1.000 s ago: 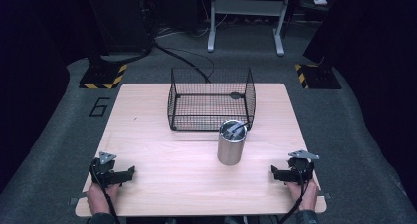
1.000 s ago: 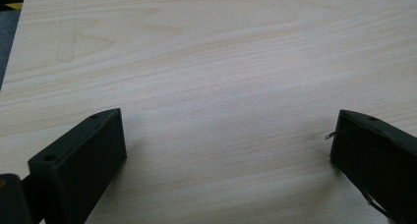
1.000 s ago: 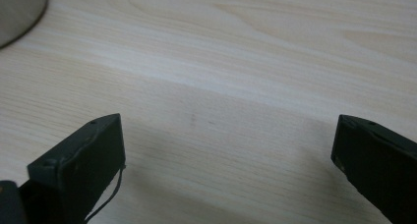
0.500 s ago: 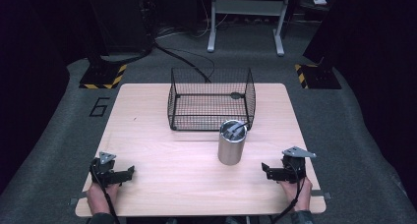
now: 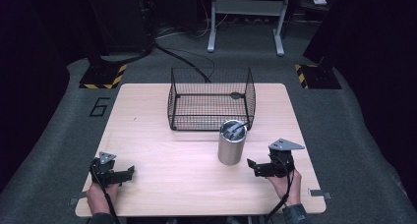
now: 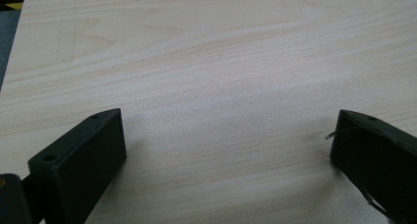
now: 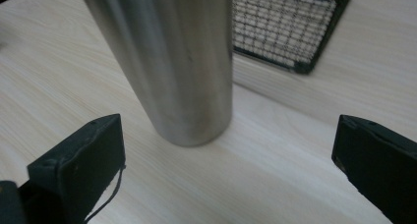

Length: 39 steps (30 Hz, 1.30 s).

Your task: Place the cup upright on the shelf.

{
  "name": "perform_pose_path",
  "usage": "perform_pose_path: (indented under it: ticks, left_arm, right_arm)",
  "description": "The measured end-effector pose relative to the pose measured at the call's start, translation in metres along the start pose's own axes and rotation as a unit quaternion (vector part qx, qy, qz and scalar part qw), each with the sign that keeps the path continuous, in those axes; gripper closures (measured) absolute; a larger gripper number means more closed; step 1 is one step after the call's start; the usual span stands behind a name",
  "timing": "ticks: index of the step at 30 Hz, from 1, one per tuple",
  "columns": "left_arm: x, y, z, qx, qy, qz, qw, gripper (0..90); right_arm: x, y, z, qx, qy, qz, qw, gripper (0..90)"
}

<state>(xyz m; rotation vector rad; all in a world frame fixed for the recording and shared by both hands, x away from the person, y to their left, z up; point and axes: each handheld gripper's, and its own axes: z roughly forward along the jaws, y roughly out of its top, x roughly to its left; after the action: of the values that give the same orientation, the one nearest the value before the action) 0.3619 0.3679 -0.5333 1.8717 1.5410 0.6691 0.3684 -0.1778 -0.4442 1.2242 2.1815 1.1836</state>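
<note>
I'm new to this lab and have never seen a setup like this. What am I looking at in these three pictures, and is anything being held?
No robot here: a person at a wooden table holds a hand-operated two-jaw gripper in each hand. The high view comes from a fixed camera above the person's side, so the left gripper is at the left and the right gripper at the right. The other two pictures come from cameras riding on each gripper, looking along its black jaws.

On the table stand a black wire basket and, in front of it, an upright steel cylinder cup with something dark inside that I can't make out.

Nothing is held. Both grippers are open; the right one points at the cup, apart from it, and the left one faces bare wood.
</note>
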Motion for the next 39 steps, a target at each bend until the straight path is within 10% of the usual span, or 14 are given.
perform_pose_path:
  ticks: [15,39]
  left_arm:
    - [0.001,0.0,0.0,0.003,0.0,0.004,1.0,0.2]
    - [0.0,0.0,0.0,0.0,0.0,0.0,1.0,0.2]
  right_arm:
    - [0.025,0.04,0.036,-0.029,0.046,-0.026,0.9982,0.0]
    - [0.03,0.057,0.071,-0.063,0.034,-0.03,0.9969,0.0]
